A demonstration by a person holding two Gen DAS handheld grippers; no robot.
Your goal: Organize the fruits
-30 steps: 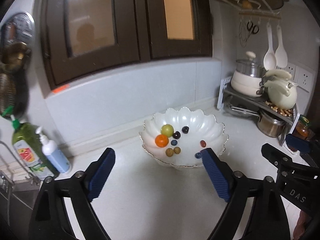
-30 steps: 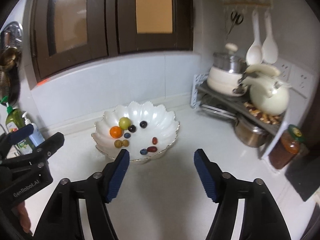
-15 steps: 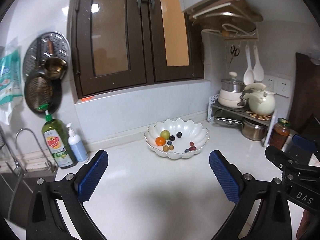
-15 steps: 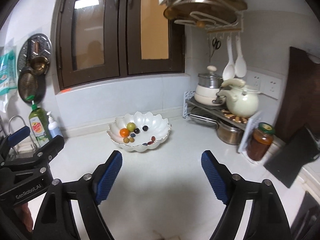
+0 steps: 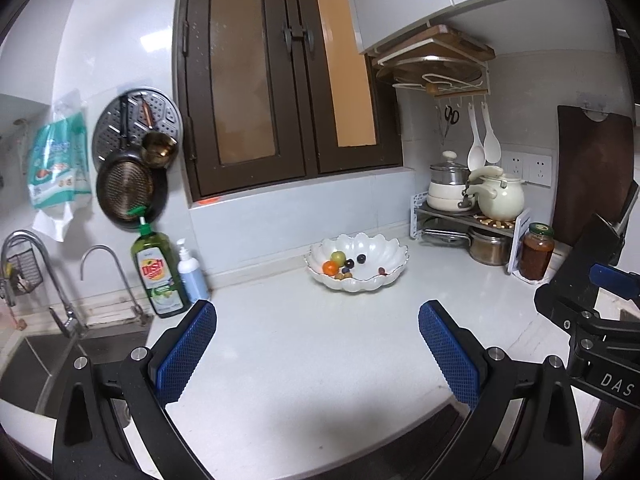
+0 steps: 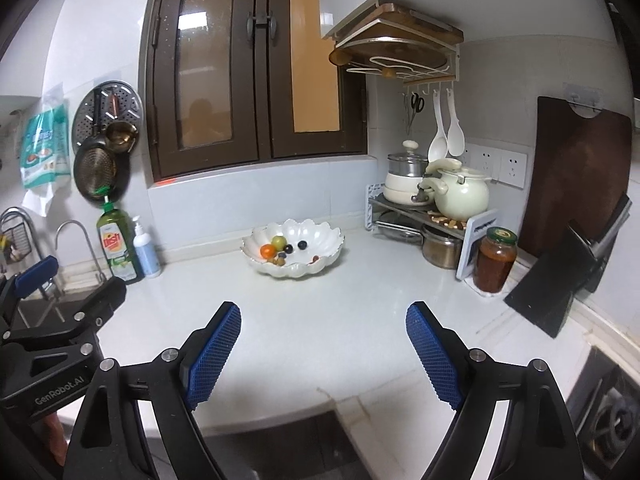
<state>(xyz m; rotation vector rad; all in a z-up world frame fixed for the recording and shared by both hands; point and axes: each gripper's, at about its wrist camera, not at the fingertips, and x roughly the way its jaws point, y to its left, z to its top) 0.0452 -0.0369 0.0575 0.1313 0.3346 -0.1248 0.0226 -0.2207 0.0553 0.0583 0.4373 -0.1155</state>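
Hovering: both grippers (image 5: 316, 350) (image 6: 322, 350), fingers apart

Dim, cool indoor light is falling evenly over both views. The white countertop (image 5: 304, 352) is throwing back a soft sheen, and the wall tiles (image 5: 120, 40) are glaring slightly. Fisheye distortion is bending the brown window frame (image 6: 264, 80); black vignetting is darkening every corner.

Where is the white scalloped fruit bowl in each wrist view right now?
Left wrist: white scalloped fruit bowl sits right of centre, at mid-height, near the back wall.
Right wrist: the bowl sits left of centre, at mid-height.
Shared landmark: the cream ceramic kettle on the metal rack, right of the bowl in both.
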